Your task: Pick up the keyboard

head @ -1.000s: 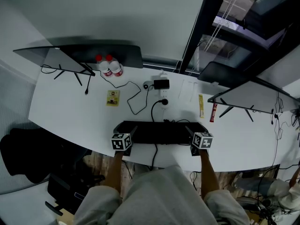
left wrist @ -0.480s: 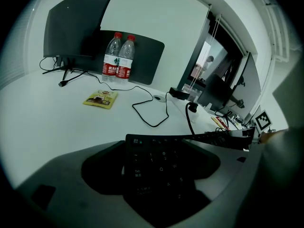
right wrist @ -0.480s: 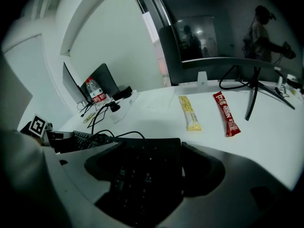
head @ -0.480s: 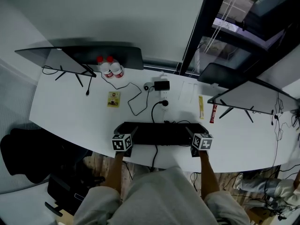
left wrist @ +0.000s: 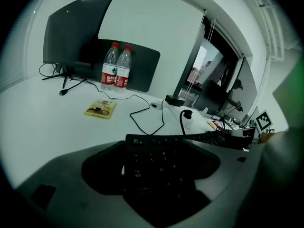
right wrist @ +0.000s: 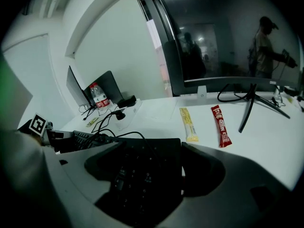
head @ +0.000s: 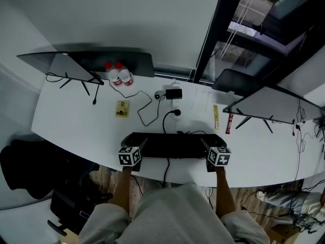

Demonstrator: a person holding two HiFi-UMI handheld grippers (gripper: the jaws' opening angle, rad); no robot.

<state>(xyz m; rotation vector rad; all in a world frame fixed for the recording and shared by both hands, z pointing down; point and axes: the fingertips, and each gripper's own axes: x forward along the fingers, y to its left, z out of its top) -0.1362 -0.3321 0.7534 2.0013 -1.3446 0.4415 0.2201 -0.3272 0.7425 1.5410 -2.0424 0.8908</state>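
Note:
The black keyboard (head: 172,145) lies lengthwise along the white table's near edge (head: 76,136), with its cable hanging over the front. My left gripper (head: 139,146) is shut on its left end, and the Esc corner and keys (left wrist: 159,160) fill the space between the jaws. My right gripper (head: 205,146) is shut on the right end, where the dark keys (right wrist: 142,167) sit between the jaws. In each gripper view the other gripper's marker cube shows at the keyboard's far end. Whether the keyboard still touches the table is hidden.
Two water bottles (head: 118,72) stand at the back left by a dark monitor (head: 66,65). A yellow packet (head: 122,107), a power strip with plugs (head: 175,103), a yellow stick (head: 215,117) and a red stick (head: 228,122) lie behind the keyboard. Another monitor (head: 264,103) stands at the right.
Both grippers and the keyboard have shifted very slightly toward the table's near edge; nothing else has moved.

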